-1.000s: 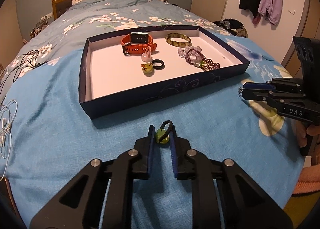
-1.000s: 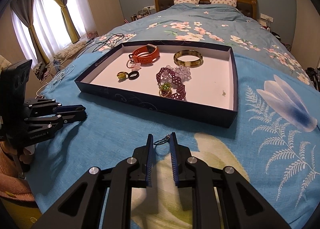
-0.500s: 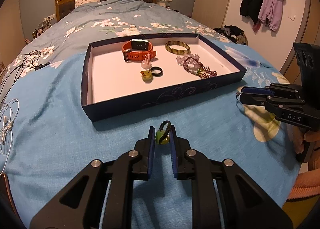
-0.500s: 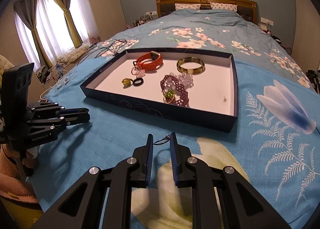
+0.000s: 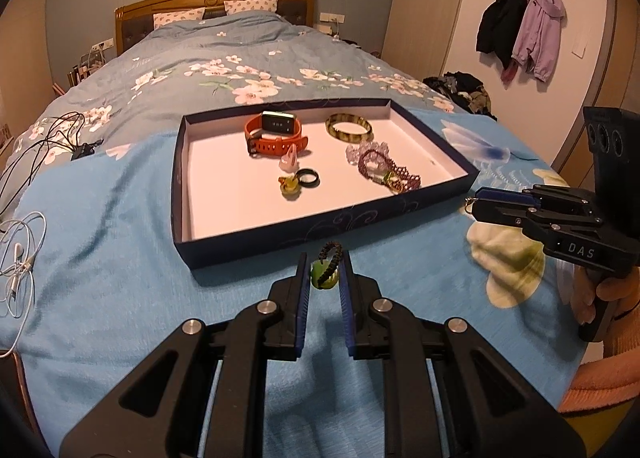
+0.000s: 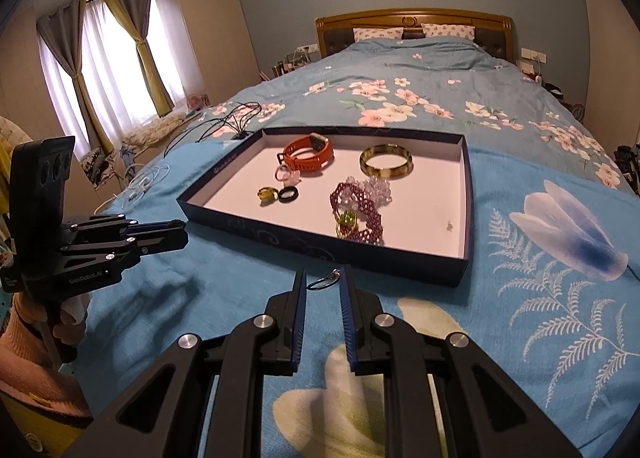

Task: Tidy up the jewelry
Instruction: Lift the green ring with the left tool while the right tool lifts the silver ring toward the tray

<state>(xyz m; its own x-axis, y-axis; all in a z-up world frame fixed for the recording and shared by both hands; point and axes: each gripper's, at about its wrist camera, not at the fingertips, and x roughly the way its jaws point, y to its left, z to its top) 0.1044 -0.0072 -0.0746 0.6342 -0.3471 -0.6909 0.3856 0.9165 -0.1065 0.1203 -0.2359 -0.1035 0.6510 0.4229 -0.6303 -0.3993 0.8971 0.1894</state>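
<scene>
A dark blue tray [image 5: 320, 223] with a white floor lies on the bed; it also shows in the right wrist view [image 6: 320, 248]. In it lie an orange watch [image 5: 274, 133], a yellow-green bangle [image 5: 349, 127], a purple beaded bracelet [image 5: 390, 171], a black ring [image 5: 308, 177] and a yellow-green ring [image 5: 290, 185]. My left gripper [image 5: 324, 270] is shut on a green bead with a black cord loop [image 5: 326, 272], held above the blanket just before the tray's near wall. My right gripper [image 6: 324, 282] is shut on a small silver ring [image 6: 325, 281], right of the tray's near corner.
The blue blanket [image 5: 100, 258] covers the near bed. White earphone cables [image 5: 20, 258] and black cables [image 5: 48, 137] lie at the left. Coats [image 5: 524, 29] hang on the right wall. Curtained windows [image 6: 100, 69] stand far left in the right wrist view.
Both grippers have risen and pulled back a little from the tray, each keeping its piece. The tray's contents have not moved.
</scene>
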